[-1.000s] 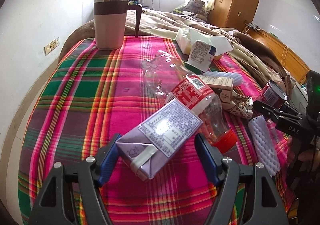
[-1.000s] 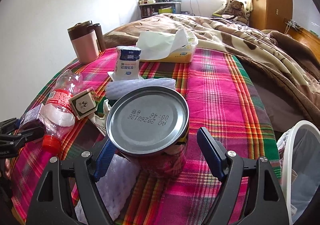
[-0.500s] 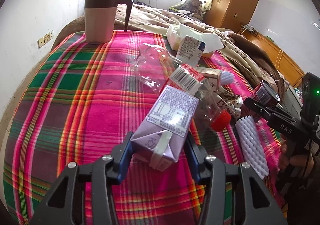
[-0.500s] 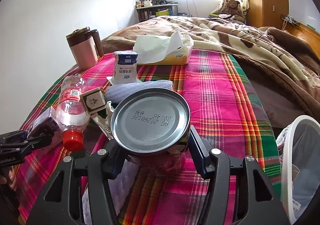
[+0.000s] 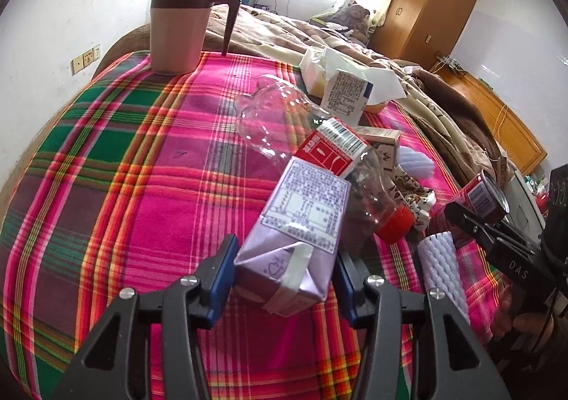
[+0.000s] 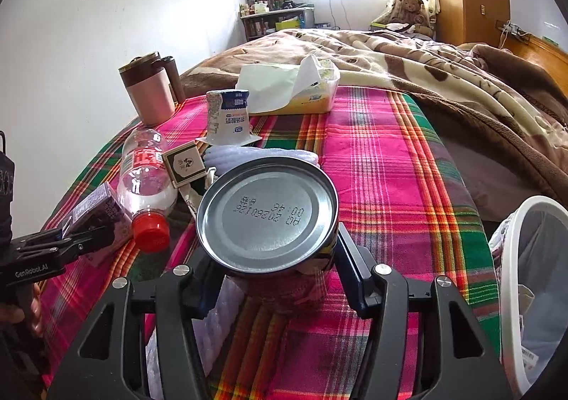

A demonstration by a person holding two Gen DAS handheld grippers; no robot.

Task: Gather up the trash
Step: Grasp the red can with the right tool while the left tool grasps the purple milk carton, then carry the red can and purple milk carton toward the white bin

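The left hand-held gripper (image 5: 284, 272) is closed on the purple carton (image 5: 294, 240), at 6 o'clock in its view, low over the plaid cloth (image 5: 142, 187). The right hand-held gripper (image 6: 273, 279) is clamped on the can (image 6: 268, 219). A grasping step is judged in hand. Next, both items should be carried to the bin (image 6: 511, 293), seen at 4 o'clock.
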